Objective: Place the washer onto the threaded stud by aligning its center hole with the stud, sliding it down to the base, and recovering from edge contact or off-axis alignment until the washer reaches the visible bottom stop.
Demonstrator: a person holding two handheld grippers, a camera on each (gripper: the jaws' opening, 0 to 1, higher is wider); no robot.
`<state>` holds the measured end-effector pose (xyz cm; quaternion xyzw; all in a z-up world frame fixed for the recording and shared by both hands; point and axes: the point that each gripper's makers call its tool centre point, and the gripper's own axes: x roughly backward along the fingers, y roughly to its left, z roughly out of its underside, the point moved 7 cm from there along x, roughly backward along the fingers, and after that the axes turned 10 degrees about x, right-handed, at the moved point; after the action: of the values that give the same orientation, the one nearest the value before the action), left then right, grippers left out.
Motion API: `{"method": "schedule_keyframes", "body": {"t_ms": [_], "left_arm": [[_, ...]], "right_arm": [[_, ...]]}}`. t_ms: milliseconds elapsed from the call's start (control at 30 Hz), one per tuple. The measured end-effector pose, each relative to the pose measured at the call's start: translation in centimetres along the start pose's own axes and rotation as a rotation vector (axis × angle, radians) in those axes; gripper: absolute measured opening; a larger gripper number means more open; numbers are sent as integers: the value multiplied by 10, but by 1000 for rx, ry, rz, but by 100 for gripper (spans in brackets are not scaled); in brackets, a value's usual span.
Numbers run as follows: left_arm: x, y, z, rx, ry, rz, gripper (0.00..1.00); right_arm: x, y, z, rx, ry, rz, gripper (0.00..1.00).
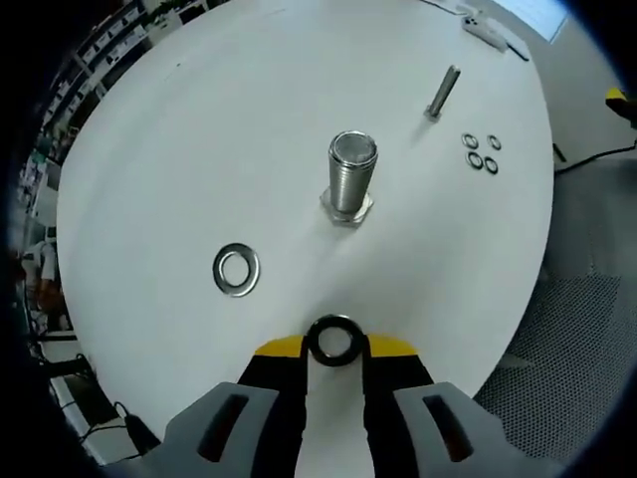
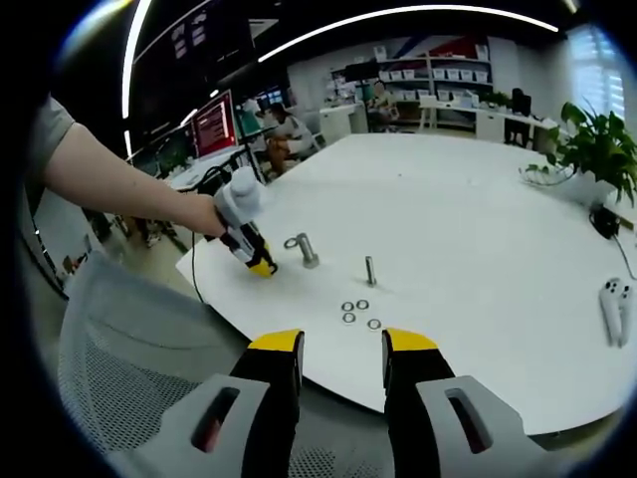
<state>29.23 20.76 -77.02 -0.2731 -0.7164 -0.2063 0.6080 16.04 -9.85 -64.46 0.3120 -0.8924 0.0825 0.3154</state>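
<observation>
A large threaded stud (image 1: pixel 351 177) stands upright on its hex base in the middle of the white table (image 1: pixel 199 129). My left gripper (image 1: pixel 333 349) hovers short of it, shut on a dark ring washer (image 1: pixel 333 340) pinched between the yellow-tipped jaws. A second, silver washer (image 1: pixel 236 270) lies flat on the table left of the stud. In the right gripper view a person's hand holds the left gripper (image 2: pixel 263 266) just beside the stud (image 2: pixel 306 249) and the flat washer (image 2: pixel 291 242). My right gripper (image 2: pixel 341 347) stays off the table's near edge, open and holding nothing.
A thinner bolt (image 1: pixel 442 92) stands upright beyond the stud, with several small washers (image 1: pixel 481 152) next to it. A white controller (image 2: pixel 617 299) lies at the table's right, a plant (image 2: pixel 597 149) behind it. A mesh chair (image 2: pixel 119 339) sits beside the table edge.
</observation>
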Motion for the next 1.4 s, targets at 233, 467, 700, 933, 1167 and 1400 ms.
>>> {"method": "schedule_keyframes", "body": {"t_ms": [233, 467, 700, 933, 1167, 1400], "left_arm": [[8, 1, -3, 6, -35, 10, 18], [26, 0, -14, -26, -94, 11, 18], [46, -4, -33, -49, -159, 25, 18], [59, -9, -52, -78, -195, 32, 18], [65, -18, -69, -112, -211, 45, 18], [59, -22, -78, -138, -200, 48, 18]], "right_arm": [[0, 0, 0, -1, -1, -1, 34], [0, 0, 0, 0, 3, -4, 34], [-1, 1, 0, 7, 9, -9, 34], [-1, 2, 0, 9, 5, -12, 34], [-1, 1, 0, 7, 0, -10, 34], [0, 1, 0, 3, -3, -8, 34]]}}
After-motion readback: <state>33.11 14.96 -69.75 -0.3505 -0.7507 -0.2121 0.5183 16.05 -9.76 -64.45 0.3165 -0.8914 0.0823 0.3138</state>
